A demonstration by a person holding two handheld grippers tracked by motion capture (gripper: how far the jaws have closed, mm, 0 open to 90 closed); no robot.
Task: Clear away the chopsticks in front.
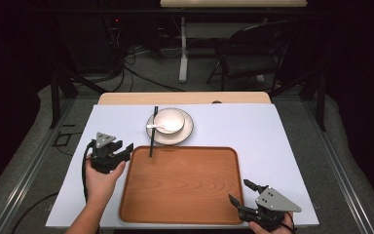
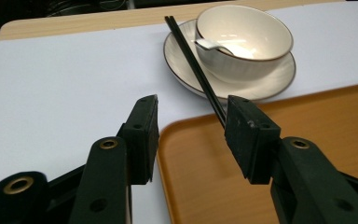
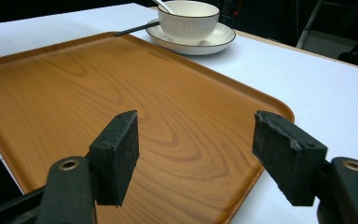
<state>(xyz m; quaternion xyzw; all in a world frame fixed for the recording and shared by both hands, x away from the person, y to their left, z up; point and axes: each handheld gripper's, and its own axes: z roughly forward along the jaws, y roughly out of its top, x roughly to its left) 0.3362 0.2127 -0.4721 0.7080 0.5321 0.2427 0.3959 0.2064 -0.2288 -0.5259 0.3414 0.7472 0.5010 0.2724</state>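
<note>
A brown wooden tray (image 1: 180, 185) lies at the table's near middle. Behind it a white bowl (image 1: 169, 120) holding a white spoon (image 1: 156, 127) sits on a white plate (image 1: 187, 131). Black chopsticks (image 1: 153, 131) lean on the plate's left rim, their near ends over the tray's far edge. My left gripper (image 1: 126, 148) hovers open at the tray's far left corner (image 2: 177, 135); the chopsticks (image 2: 191, 51) run down behind its right jaw, and nothing is gripped. My right gripper (image 1: 238, 191) stands open over the tray's near right corner (image 3: 270, 112), holding nothing.
A white sheet (image 1: 253, 131) covers the tabletop, with bare room left and right of the tray. Beyond the table stand a dark chair (image 1: 253, 48) and a white table leg (image 1: 183, 48), with cables on the floor.
</note>
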